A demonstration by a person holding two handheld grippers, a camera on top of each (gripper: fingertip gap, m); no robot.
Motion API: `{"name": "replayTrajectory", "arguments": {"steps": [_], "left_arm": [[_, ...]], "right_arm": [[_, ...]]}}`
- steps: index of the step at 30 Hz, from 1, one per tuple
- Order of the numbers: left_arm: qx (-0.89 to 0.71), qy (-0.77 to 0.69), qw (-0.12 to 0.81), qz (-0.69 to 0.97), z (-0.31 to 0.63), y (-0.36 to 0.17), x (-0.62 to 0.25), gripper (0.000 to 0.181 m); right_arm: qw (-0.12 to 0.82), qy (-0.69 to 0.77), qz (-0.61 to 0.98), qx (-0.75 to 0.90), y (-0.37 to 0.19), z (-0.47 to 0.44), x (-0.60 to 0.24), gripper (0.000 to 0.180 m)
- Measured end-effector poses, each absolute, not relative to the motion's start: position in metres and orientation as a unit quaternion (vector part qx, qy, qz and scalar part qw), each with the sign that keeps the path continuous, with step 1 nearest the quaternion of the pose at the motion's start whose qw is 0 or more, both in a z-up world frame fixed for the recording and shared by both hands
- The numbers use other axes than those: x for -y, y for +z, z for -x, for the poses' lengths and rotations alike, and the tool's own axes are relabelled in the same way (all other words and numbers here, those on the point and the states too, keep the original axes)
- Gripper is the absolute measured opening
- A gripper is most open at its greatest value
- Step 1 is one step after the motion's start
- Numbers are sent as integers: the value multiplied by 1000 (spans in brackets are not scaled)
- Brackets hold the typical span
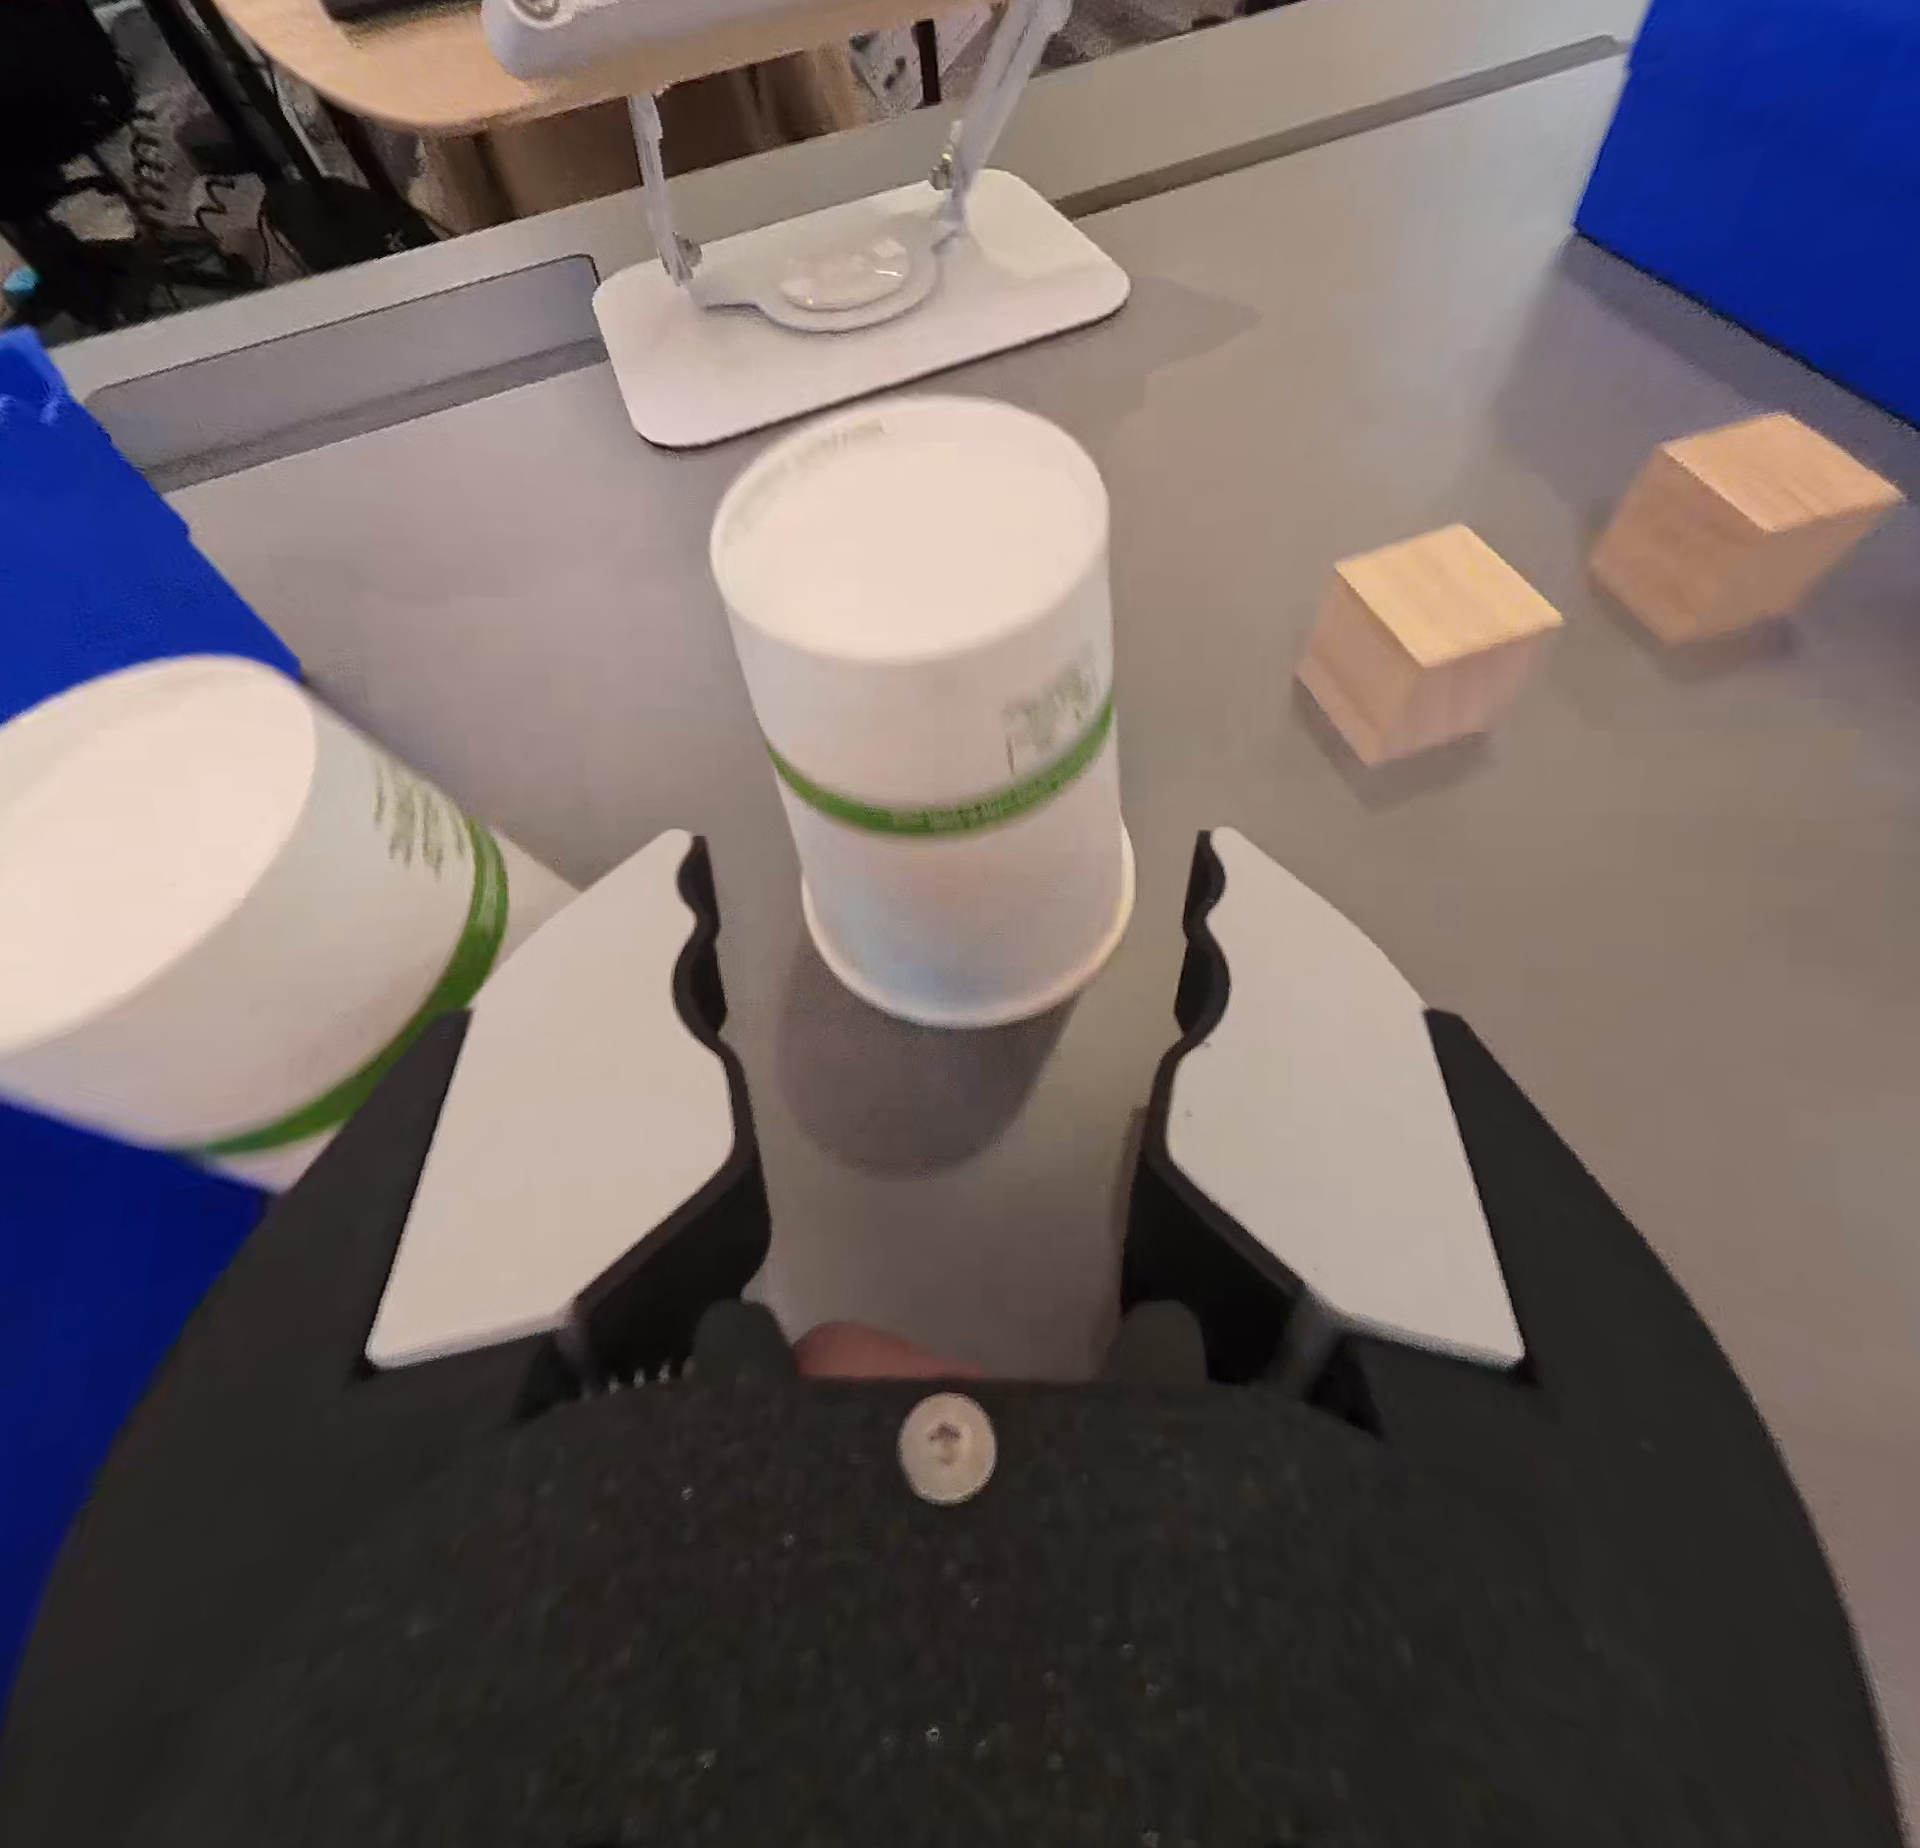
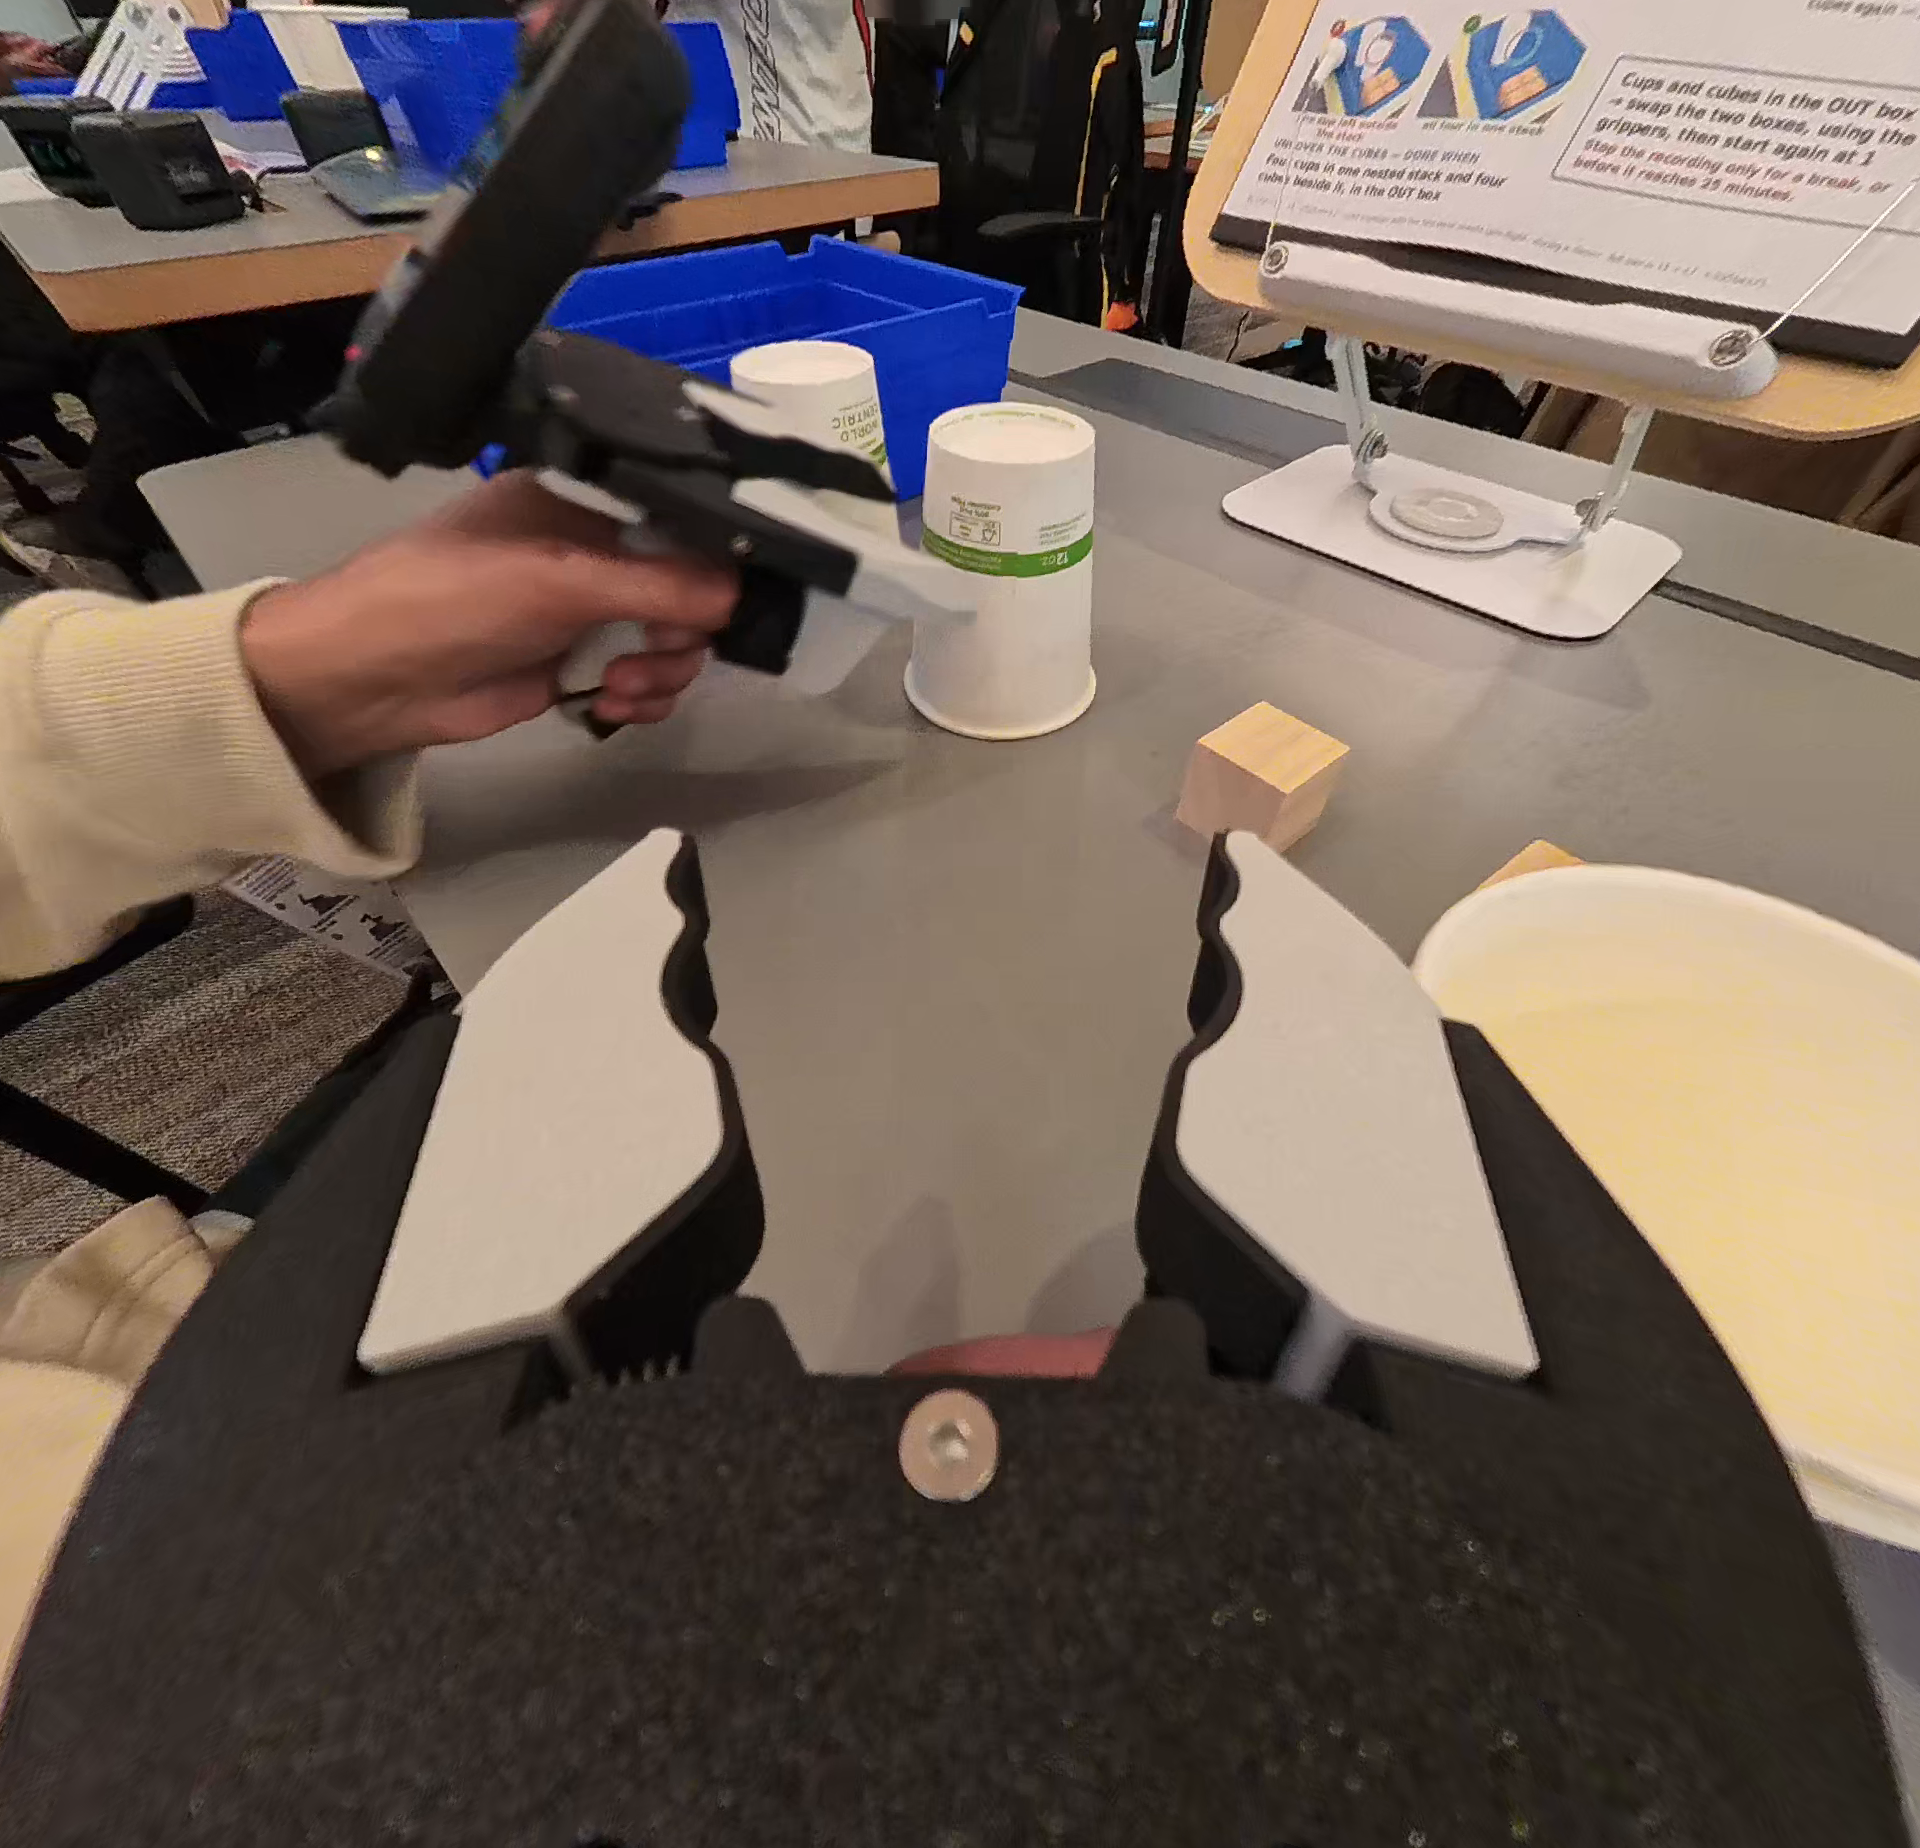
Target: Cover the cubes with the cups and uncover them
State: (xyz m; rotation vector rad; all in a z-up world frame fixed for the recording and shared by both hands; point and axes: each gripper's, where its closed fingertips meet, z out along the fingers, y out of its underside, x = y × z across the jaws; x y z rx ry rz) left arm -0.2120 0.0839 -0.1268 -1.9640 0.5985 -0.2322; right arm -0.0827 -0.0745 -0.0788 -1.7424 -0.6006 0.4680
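The left claw (image 1: 951,853) stands wide, holding nothing. Between and just ahead of its tips an inverted white paper cup with a green band (image 1: 925,697) stands mouth-down on the grey table (image 1: 1351,967); small print runs along the band. A second inverted white paper cup with a green band (image 1: 208,894) stands close at the claw's left, against a blue plastic bin (image 1: 83,593). Ahead to its right, two pale wooden cubes (image 1: 1423,640) (image 1: 1735,541) sit uncovered and apart from each other, with bare table around them.

The right claw (image 2: 951,853) is also wide and empty, over open table. A cream-lined open paper cup (image 2: 1704,1154) lies just at its right. Farther ahead, a white stand (image 2: 1455,541) carries a printed instruction sheet (image 2: 1621,115) near the table's far edge.
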Motion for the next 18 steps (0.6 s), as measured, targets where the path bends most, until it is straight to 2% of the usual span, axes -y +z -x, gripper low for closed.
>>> {"name": "replayTrajectory", "arguments": {"steps": [5, 7, 11, 14, 18], "left_arm": [[-228, -111, 500, 828, 197, -122, -119, 88], [-222, -130, 489, 834, 191, -124, -126, 81], [-234, -158, 476, 833, 190, -119, -128, 79], [-236, -223, 510, 797, 197, -75, -120, 79], [-239, -391, 561, 689, 219, 17, -89, 79]], "right_arm": [[571, 221, 750, 250, -83, 82, 77, 89], [566, 226, 753, 249, -85, 83, 76, 89], [564, 230, 755, 243, -86, 82, 76, 88], [567, 248, 749, 238, -81, 85, 77, 87], [573, 305, 725, 229, -61, 96, 81, 79]]}}
